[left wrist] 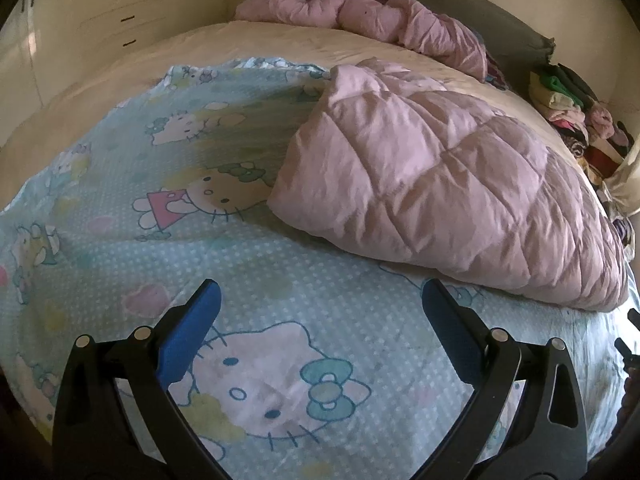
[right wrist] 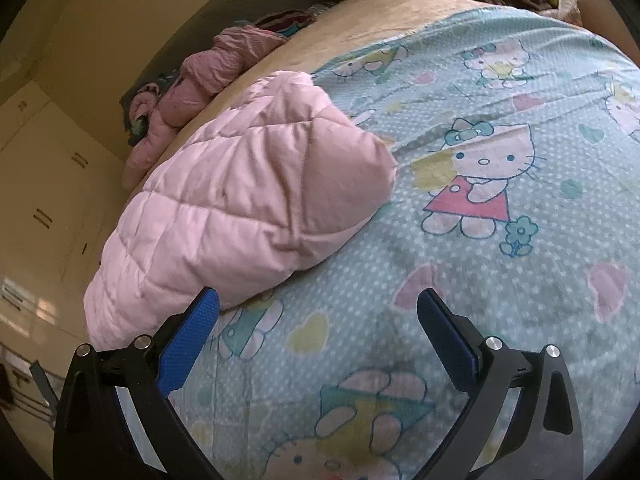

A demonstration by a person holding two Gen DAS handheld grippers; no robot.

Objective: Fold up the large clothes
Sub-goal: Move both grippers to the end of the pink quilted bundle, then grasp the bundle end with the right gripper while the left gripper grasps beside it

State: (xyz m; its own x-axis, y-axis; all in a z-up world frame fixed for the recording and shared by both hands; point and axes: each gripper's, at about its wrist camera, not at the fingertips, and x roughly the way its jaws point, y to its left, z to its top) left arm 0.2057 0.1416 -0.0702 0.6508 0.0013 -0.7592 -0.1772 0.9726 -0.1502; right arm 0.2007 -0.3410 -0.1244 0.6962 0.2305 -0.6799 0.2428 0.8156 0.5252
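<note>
A pink quilted garment (left wrist: 448,196) lies bunched on a light blue cartoon-cat sheet (left wrist: 192,240) spread over the bed. In the right wrist view the same pink quilted garment (right wrist: 240,208) sits at left, on the cartoon-cat sheet (right wrist: 500,280). My left gripper (left wrist: 320,304) hovers open over the sheet, below and left of the garment, with nothing between its blue pads. My right gripper (right wrist: 318,308) is open too, its left fingertip (right wrist: 206,304) close to the garment's near edge; I cannot tell if it touches.
A second crumpled pink padded garment (left wrist: 360,20) lies at the head of the bed. A heap of mixed clothes (left wrist: 572,112) sits off the right side. Cream cupboards (left wrist: 80,20) stand beyond the bed's left edge. Bare beige bedcover (left wrist: 280,48) shows behind the sheet.
</note>
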